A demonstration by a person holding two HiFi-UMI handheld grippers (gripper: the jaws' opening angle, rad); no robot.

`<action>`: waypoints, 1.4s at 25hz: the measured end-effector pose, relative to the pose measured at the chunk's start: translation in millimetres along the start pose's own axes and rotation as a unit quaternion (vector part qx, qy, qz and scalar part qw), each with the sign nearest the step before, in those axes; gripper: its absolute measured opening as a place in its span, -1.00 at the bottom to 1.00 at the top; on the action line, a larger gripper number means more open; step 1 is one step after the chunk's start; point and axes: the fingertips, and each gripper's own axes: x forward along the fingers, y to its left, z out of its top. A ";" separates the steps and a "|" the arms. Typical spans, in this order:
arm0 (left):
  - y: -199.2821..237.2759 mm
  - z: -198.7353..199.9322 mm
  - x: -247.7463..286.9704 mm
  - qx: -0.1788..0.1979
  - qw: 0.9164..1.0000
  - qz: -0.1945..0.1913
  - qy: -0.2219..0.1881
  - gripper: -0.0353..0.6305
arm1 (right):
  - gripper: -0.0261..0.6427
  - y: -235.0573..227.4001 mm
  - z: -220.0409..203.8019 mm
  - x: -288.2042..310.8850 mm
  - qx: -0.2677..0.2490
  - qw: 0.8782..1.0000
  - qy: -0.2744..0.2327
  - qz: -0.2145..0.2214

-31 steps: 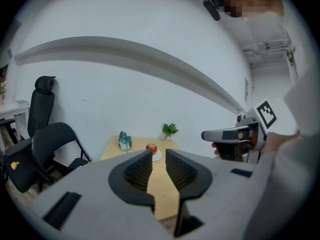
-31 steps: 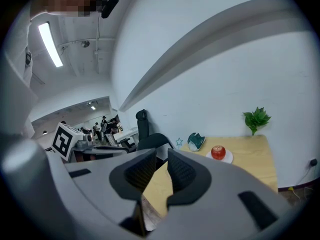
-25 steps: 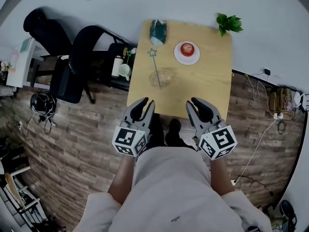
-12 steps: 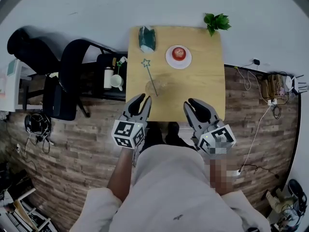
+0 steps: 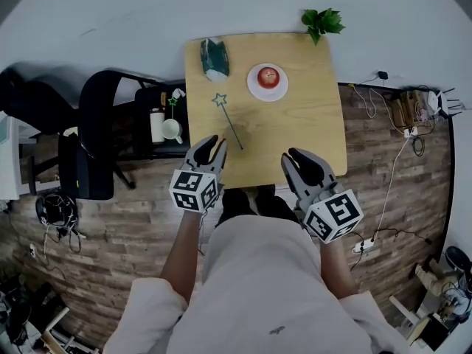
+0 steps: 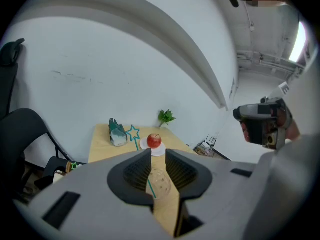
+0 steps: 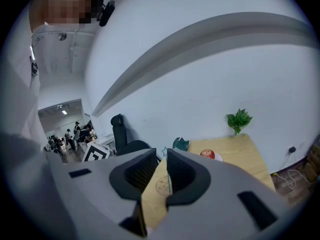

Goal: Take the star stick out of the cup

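Standing at the near edge of a pale wooden worktop (image 5: 310, 124) set against a white wall, over a wood-plank floor (image 5: 110, 220), I held both grippers low in front of me, short of the things on the worktop. A black office chair (image 5: 92, 139) stood off the worktop's left side, with a white mug (image 5: 171, 129) on a low stand between the two.

My left gripper (image 5: 212, 143) hung over the near left edge with a modest gap between its jaws and nothing in it. My right gripper (image 5: 296, 157) hung at the near right edge, its jaws likewise a little apart and empty.

A green potted plant (image 5: 321, 22) sat at the far right corner and a teal pouch (image 5: 214, 59) at the far left corner. Between them, nearer the middle, a white plate (image 5: 256, 87) carried a red apple (image 5: 268, 77).

In the left gripper view the clear cup (image 6: 161, 181) showed through the gap between the jaws, farther off on the worktop and touched by neither gripper. I could not tell whether it stood upright or lay on its side. The star stick (image 5: 228, 120) was not yet out: its lower end sat at the cup, and its thin teal shaft slanted away to the far left, the outlined star ending just short of the pouch.
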 end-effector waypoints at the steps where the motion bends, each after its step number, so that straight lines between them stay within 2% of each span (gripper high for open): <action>1: 3.8 -1.5 4.1 0.000 1.000 -0.004 0.004 -0.68 | -0.74 -0.3 -0.9 1.1 0.003 1.000 -0.001 -0.005; 5: 17.6 -9.7 21.9 0.000 1.000 -0.018 0.021 -0.68 | -0.74 -4.1 -3.6 3.7 0.014 0.999 -0.004 -0.031; 9: 27.4 -23.1 38.9 0.019 0.998 -0.026 0.049 -0.68 | -0.74 -11.4 -9.1 1.6 0.023 0.998 0.001 -0.056; 15: 36.1 -25.8 57.8 0.022 0.997 -0.040 0.065 -0.68 | -0.73 -19.5 -15.4 0.5 0.035 0.996 0.010 -0.082; 19: 37.8 -30.6 69.9 0.026 0.996 -0.043 0.080 -0.68 | -0.73 -21.4 -19.4 1.8 0.040 0.995 0.016 -0.089; 35: 47.8 -40.8 96.6 0.007 0.994 -0.050 0.098 -0.68 | -0.73 -21.1 -24.6 4.9 0.047 0.994 0.024 -0.099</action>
